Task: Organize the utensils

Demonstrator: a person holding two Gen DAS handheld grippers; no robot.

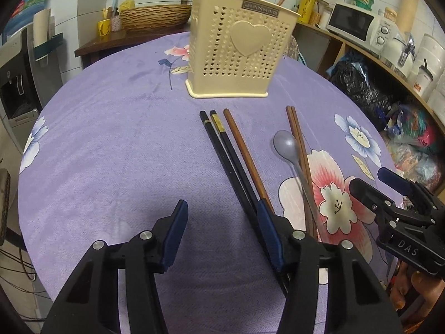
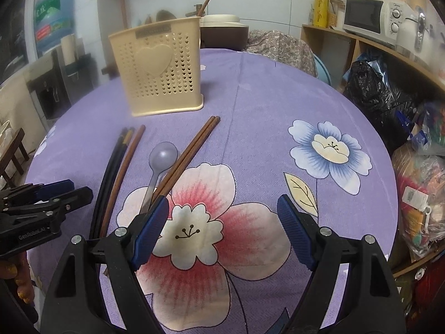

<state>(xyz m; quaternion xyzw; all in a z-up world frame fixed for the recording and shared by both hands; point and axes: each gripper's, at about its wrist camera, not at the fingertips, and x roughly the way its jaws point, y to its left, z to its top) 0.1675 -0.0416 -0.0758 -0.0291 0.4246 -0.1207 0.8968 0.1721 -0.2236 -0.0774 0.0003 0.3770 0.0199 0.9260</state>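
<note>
A cream perforated utensil holder (image 1: 236, 53) with a heart on its front stands upright on the purple flowered tablecloth (image 1: 111, 144); a brown chopstick pokes out of its top. In front of it lie two black chopsticks (image 1: 222, 156), one brown chopstick (image 1: 242, 153), a brown pair (image 1: 299, 144) and a grey plastic spoon (image 1: 286, 144). My left gripper (image 1: 222, 214) is open, its right finger over the black chopsticks. My right gripper (image 2: 222, 208) is open above the pink flower, just right of the spoon (image 2: 162, 156) and the brown pair (image 2: 192, 150). The holder (image 2: 158, 69) stands far left there.
A wooden shelf (image 1: 370, 55) with a microwave (image 1: 356, 22) and jars curves along the right, bags piled beneath. A woven basket (image 1: 155, 16) and bottles sit behind the table. A water dispenser (image 2: 52, 19) stands at the left.
</note>
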